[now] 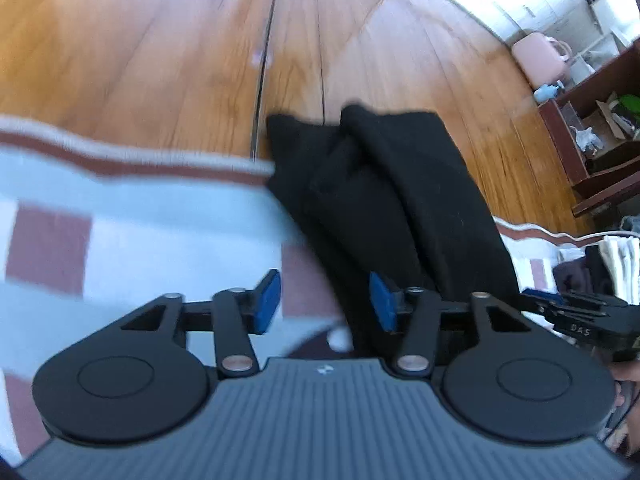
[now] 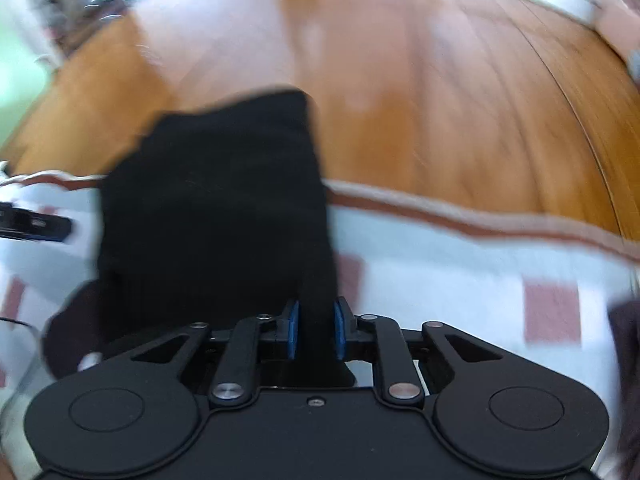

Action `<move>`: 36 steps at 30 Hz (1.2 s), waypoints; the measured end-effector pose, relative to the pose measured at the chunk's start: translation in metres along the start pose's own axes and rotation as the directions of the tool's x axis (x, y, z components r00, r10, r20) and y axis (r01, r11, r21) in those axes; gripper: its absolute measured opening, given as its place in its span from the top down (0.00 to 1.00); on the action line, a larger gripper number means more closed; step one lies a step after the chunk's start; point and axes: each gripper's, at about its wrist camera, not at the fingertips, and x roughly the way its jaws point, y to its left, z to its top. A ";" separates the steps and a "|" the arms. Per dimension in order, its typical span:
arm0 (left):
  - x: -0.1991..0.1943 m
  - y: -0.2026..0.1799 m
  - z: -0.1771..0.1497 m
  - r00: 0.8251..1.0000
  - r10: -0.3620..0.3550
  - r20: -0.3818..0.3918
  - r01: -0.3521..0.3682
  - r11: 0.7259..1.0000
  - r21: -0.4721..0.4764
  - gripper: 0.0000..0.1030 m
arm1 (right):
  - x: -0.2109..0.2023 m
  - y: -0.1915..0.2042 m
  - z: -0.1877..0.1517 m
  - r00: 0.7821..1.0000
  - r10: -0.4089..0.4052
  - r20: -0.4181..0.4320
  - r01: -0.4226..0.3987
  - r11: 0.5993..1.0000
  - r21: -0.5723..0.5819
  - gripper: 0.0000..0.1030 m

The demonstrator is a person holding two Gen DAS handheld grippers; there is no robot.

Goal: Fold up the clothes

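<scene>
A black garment (image 1: 404, 200) lies partly folded across a pale blue and brown checked rug (image 1: 132, 224) and onto the wood floor. My left gripper (image 1: 324, 300) is open, its blue pads (image 1: 267, 300) apart, just short of the garment's near left edge. My right gripper (image 2: 316, 330) is shut on the garment's (image 2: 216, 208) near right edge, with the black cloth pinched between the blue pads (image 2: 293, 330). The right gripper also shows at the right edge of the left wrist view (image 1: 580, 312). Both views are blurred by motion.
The wood floor (image 1: 160, 40) extends beyond the rug's edge (image 2: 480, 220). A dark wooden shelf unit (image 1: 600, 140) with clutter and a pink container (image 1: 538, 58) stand at the far right. A pile of other cloth (image 1: 616, 264) lies at the right on the rug.
</scene>
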 end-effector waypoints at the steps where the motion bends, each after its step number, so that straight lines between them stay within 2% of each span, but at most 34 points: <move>1: 0.001 0.001 0.001 1.000 -0.022 0.014 0.022 1.000 -0.009 0.38 | -0.002 -0.005 -0.002 1.000 0.016 0.019 -0.017 0.999 0.037 0.77; 2: 0.003 0.002 0.001 0.999 -0.043 0.025 0.044 0.999 -0.019 0.38 | -0.004 -0.011 -0.003 0.999 0.032 0.038 -0.034 0.997 0.073 0.76; 4: 0.009 0.007 -0.001 0.997 -0.077 0.014 0.078 0.996 -0.053 0.37 | -0.007 -0.016 -0.002 0.995 0.070 0.073 -0.078 0.991 0.111 0.69; 5: 0.012 0.010 -0.002 0.995 -0.095 0.009 0.095 0.993 -0.070 0.36 | -0.009 -0.017 0.000 0.992 0.092 0.089 -0.102 0.988 0.119 0.59; 6: 0.015 0.012 -0.003 0.994 -0.108 0.004 0.108 0.990 -0.086 0.33 | -0.009 -0.018 0.003 0.988 0.112 0.105 -0.124 0.985 0.120 0.54; 9: 0.028 0.016 -0.003 0.998 -0.058 0.014 0.059 0.995 -0.083 0.22 | 0.000 -0.013 0.016 0.981 0.149 0.124 -0.157 0.986 0.057 0.44; 11: 0.033 0.018 -0.004 0.999 -0.023 0.034 0.026 0.998 -0.063 0.19 | 0.015 -0.013 0.031 0.975 0.198 0.101 -0.204 0.977 0.058 0.43; 12: 0.034 0.020 -0.002 0.998 -0.035 0.047 0.038 0.997 -0.074 0.18 | 0.025 -0.015 0.039 0.971 0.224 0.082 -0.229 0.971 0.068 0.42; 14: 0.035 0.026 0.001 0.994 -0.095 0.053 0.102 0.986 -0.131 0.18 | 0.043 -0.024 0.051 0.974 0.219 0.050 -0.223 0.967 0.123 0.42; 15: 0.038 0.031 0.001 0.986 -0.160 0.053 0.167 0.971 -0.171 0.18 | 0.048 -0.029 0.054 0.978 0.201 0.054 -0.208 0.964 0.165 0.42; 17: 0.047 0.041 0.001 0.958 -0.283 0.055 0.287 0.923 -0.258 0.18 | 0.054 -0.041 0.056 0.975 0.216 0.054 -0.223 0.943 0.245 0.42; 19: 0.054 0.043 0.000 0.935 -0.348 0.069 0.352 0.889 -0.293 0.18 | 0.060 -0.052 0.052 0.966 0.255 0.051 -0.258 0.922 0.288 0.41; 20: 0.056 0.041 0.000 0.929 -0.360 0.084 0.369 0.886 -0.281 0.18 | 0.062 -0.056 0.050 0.962 0.268 0.050 -0.270 0.914 0.303 0.40; 21: 0.057 0.035 0.000 0.933 -0.351 0.084 0.361 0.898 -0.252 0.18 | 0.064 -0.059 0.049 0.958 0.283 0.049 -0.284 0.907 0.309 0.39; 23: 0.056 0.021 -0.001 0.947 -0.310 0.078 0.319 0.933 -0.165 0.18 | 0.070 -0.062 0.048 0.944 0.328 0.046 -0.325 0.892 0.313 0.37; 25: 0.056 0.009 -0.004 0.956 -0.282 0.087 0.289 0.953 -0.089 0.19 | 0.077 -0.059 0.048 0.915 0.403 0.022 -0.392 0.877 0.279 0.34; 26: 0.056 0.004 -0.006 0.957 -0.275 0.092 0.281 0.958 -0.062 0.22 | 0.082 -0.054 0.049 0.907 0.421 0.003 -0.408 0.877 0.254 0.34; 27: 0.057 0.000 -0.007 0.960 -0.266 0.088 0.269 0.962 -0.036 0.34 | 0.085 -0.048 0.050 0.901 0.433 -0.009 -0.421 0.880 0.221 0.34; 28: 0.057 -0.006 -0.006 0.968 -0.239 0.074 0.239 0.971 0.008 0.44 | 0.081 -0.040 0.051 0.907 0.420 0.003 -0.416 0.895 0.161 0.34; 29: 0.056 -0.014 -0.005 0.979 -0.194 0.065 0.190 0.980 0.066 0.49 | 0.078 -0.033 0.052 0.913 0.408 0.017 -0.408 0.908 0.099 0.37; 31: 0.046 -0.020 -0.002 0.980 -0.179 0.084 0.171 0.981 0.094 0.59 | 0.070 -0.019 0.053 0.919 0.391 0.045 -0.391 0.920 -0.014 0.67; 34: 0.029 -0.030 -0.001 0.970 -0.202 0.134 0.186 0.975 0.121 0.60 | 0.052 -0.014 0.046 0.900 0.429 0.080 -0.424 0.903 -0.068 0.68; 36: 0.026 -0.040 0.000 0.974 -0.184 0.136 0.163 0.975 0.153 0.60 | 0.040 -0.010 0.042 0.885 0.454 0.102 -0.444 0.890 -0.104 0.66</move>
